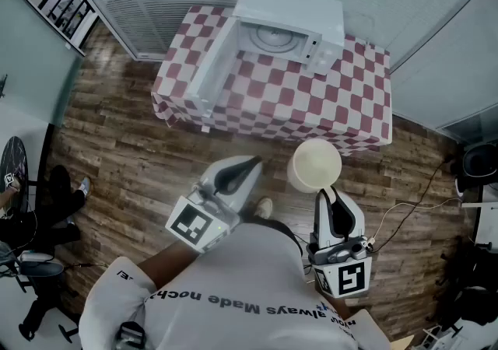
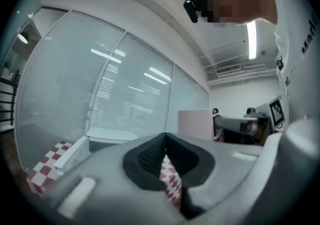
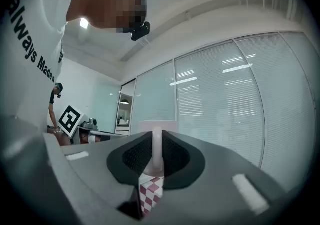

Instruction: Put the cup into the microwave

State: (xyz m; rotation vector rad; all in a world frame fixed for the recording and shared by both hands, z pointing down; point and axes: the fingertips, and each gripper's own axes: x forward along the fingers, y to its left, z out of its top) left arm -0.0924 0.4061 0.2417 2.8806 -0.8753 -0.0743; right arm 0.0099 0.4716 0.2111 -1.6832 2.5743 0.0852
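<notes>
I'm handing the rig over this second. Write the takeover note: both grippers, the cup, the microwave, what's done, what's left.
Left gripper: jaws together, empty, held in front of the checkered table.
Right gripper: shut on the cup by its handle; the cup is in the air by the table's near edge.
Microwave: on the table, door swung open to the left.
Done: door open, cup in hand.
Left: carry the cup into the microwave, set it down, release.

Cream cup [image 1: 314,165] upright, handle clamped; white microwave [image 1: 292,10] open.
</notes>
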